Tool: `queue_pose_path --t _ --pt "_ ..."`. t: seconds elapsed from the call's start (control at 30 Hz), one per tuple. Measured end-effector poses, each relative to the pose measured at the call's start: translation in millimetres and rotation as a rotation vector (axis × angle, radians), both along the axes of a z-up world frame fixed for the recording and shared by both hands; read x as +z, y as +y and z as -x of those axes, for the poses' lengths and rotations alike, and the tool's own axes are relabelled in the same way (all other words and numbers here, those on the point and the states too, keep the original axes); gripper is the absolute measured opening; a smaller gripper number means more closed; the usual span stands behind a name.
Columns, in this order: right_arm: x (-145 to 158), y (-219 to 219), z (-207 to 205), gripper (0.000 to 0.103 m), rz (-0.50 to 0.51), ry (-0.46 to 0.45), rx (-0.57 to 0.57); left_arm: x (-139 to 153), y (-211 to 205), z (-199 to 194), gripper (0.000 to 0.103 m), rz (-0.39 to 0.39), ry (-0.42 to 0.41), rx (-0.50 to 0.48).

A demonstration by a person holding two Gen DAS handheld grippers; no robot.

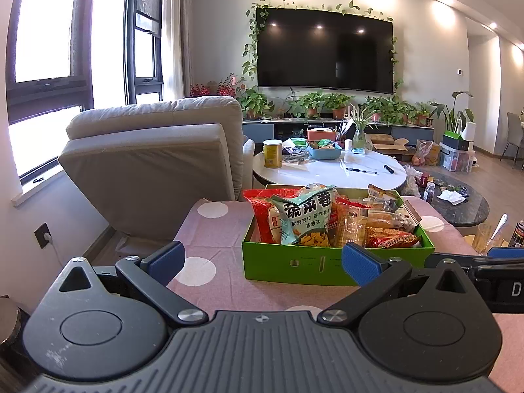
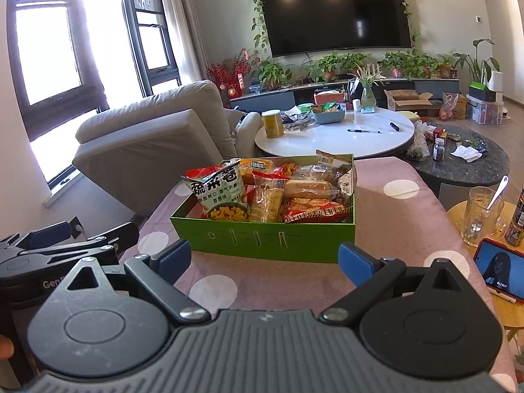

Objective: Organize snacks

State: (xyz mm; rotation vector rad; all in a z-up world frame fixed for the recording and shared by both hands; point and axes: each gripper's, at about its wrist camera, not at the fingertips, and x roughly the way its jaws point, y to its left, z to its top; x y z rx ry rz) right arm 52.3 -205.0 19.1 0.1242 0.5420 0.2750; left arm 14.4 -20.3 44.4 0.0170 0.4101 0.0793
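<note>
A green box full of snack packs stands on a pink dotted tablecloth; it also shows in the right wrist view. A teal snack bag stands upright at the box's front left, also in the right wrist view. Red and clear packs lie beside it. My left gripper is open and empty, just short of the box's near wall. My right gripper is open and empty, also in front of the box.
A grey armchair stands left behind the table. A white round table with a yellow can lies beyond the box. To the right stand a glass with a spoon, a phone and a dark table.
</note>
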Motion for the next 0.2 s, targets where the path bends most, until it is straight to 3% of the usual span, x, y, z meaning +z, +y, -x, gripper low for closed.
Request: queue_pose_path --t 0.2 --pt "-0.3 -0.9 -0.8 0.070 0.001 0.004 0.001 -0.7 -1.3 0.9 0.103 -0.005 0.003 -0.005"
